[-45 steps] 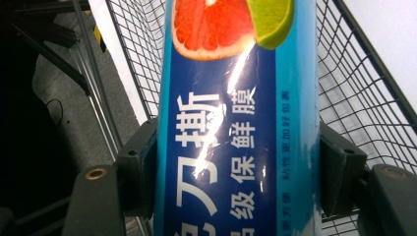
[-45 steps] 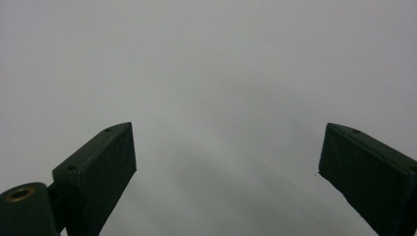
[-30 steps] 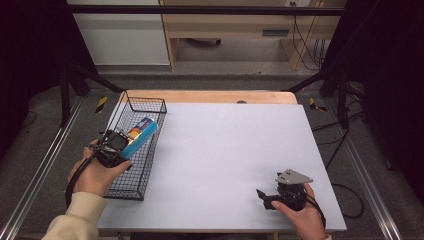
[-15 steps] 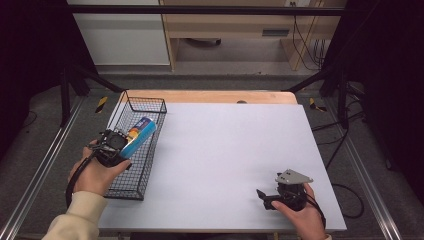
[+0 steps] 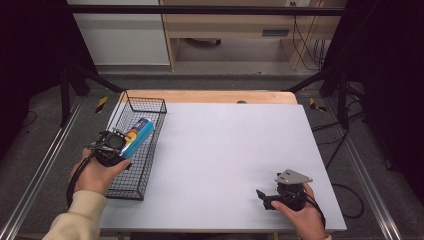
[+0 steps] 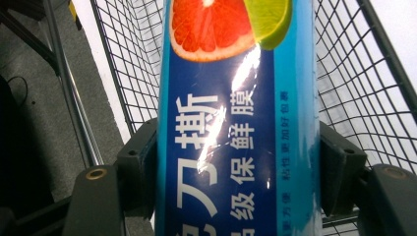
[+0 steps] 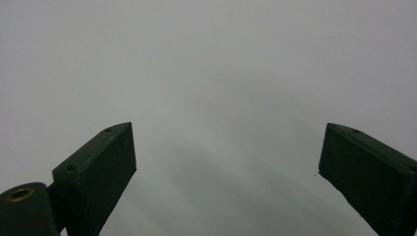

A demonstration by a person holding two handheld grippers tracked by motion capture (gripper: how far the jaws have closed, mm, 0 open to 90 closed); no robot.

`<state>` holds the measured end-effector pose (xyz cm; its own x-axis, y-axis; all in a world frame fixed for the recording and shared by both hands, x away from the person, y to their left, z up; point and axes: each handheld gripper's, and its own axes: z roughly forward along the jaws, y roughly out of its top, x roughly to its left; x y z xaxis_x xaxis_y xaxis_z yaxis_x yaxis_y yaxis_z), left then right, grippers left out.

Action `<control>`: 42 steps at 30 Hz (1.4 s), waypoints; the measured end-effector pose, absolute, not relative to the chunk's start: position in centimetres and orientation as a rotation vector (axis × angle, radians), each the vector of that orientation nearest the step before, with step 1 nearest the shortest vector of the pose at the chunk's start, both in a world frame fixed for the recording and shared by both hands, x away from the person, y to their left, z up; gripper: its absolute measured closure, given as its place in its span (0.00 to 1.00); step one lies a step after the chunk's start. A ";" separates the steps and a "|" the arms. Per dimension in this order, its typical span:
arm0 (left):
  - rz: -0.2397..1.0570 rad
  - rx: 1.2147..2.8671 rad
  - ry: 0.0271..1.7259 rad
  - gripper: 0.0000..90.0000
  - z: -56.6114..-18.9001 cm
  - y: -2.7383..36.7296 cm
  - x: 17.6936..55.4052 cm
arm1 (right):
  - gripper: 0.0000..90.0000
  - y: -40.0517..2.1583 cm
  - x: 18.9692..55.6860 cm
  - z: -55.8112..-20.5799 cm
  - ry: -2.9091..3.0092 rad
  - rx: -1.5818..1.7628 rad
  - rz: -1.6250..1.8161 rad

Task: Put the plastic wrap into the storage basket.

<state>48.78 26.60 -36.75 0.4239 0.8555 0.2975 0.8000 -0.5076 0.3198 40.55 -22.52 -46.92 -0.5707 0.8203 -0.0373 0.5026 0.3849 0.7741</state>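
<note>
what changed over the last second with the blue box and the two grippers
Nothing visibly changed. The left gripper stays shut on the blue box over the wire basket, and the right gripper still rests open on the white table.

The left claw [image 5: 116,145] is black, with flat matte pads and brass-coloured screw heads at their bases. A cream sleeve [image 5: 80,217] covers that forearm. The right claw [image 5: 265,197] is black too, topped by a grey three-cornered plate.
</note>
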 end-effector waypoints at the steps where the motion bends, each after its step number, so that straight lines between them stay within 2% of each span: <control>1: 0.642 2.538 1.489 0.35 -36.8 26.6 48.8 | 0.08 -22.5 40.6 -46.9 2.232 1.138 1.033; 24: 0.587 2.569 1.531 0.35 -37.6 26.8 49.1 | 0.09 -22.5 40.6 -47.0 2.238 1.141 1.027; 42: 0.509 2.681 1.562 0.35 -38.3 26.3 50.4 | 0.09 -22.5 40.6 -47.1 2.249 1.149 1.023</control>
<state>50.38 26.26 -38.27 0.4542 0.8466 0.2773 0.8476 -0.5065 0.1581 40.63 -22.45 -47.12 -0.5738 0.8184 -0.0311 0.5141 0.3895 0.7642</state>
